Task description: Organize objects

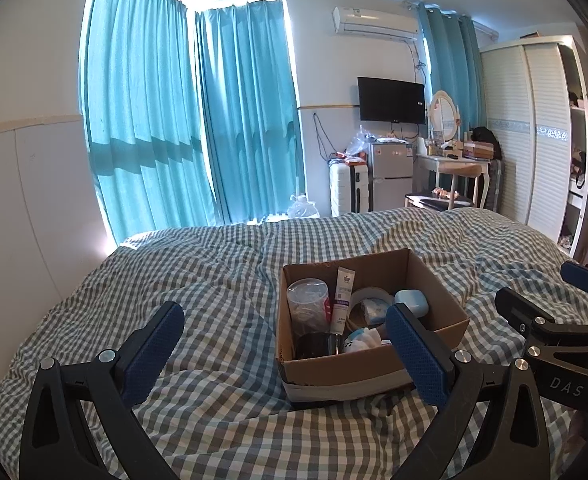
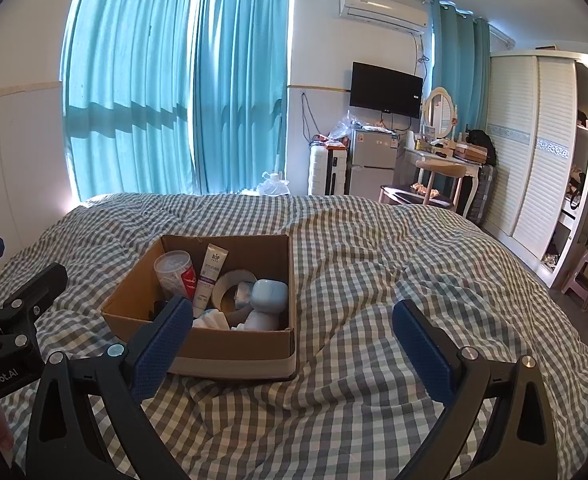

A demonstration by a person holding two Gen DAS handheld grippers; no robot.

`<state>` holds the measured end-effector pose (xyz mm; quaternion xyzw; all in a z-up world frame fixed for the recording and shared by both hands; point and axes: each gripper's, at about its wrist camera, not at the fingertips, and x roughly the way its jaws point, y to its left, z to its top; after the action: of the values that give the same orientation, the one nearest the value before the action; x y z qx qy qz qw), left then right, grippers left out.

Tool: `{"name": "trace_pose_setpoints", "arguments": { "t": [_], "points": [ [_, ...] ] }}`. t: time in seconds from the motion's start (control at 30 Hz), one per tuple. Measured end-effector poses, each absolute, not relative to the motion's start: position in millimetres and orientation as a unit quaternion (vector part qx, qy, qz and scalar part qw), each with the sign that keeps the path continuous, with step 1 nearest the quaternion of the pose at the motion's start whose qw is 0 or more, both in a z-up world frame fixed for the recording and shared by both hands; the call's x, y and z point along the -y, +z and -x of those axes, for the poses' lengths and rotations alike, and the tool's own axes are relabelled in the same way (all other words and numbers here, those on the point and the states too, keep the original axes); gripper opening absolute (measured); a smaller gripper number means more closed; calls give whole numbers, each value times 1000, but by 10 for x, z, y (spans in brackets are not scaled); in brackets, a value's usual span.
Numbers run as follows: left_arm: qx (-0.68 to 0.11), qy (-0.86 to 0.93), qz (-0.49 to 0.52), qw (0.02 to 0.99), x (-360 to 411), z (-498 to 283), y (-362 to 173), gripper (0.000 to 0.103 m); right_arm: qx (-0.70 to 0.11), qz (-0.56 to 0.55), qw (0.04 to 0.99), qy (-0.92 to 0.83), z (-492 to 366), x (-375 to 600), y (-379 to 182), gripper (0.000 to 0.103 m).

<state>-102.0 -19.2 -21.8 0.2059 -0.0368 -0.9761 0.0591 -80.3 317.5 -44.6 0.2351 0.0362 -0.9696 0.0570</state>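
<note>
Two empty grippers hover over a checked bed beside a filled cardboard box.

Left wrist view: the left gripper has its fingers spread wide, holding nothing; the cardboard box sits on the checked quilt ahead to the right, holding a white tube and a clear cup. Right wrist view: the right gripper is likewise spread and empty, the box by its left finger, a pale blue case inside.

Ahead of my tongs, daylight glows through teal curtains; a checked quilt lies below, a white wardrobe right.
</note>
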Motion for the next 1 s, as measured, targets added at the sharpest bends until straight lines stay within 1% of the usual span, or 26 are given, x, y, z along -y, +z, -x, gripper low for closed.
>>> {"name": "trace_pose_setpoints", "arguments": {
  "t": [1.0],
  "points": [
    [41, -974, -209, 74, 225, 1012, -261, 103, -39, -243, 58, -968, 812, -3160, -511, 100]
  ]
}}
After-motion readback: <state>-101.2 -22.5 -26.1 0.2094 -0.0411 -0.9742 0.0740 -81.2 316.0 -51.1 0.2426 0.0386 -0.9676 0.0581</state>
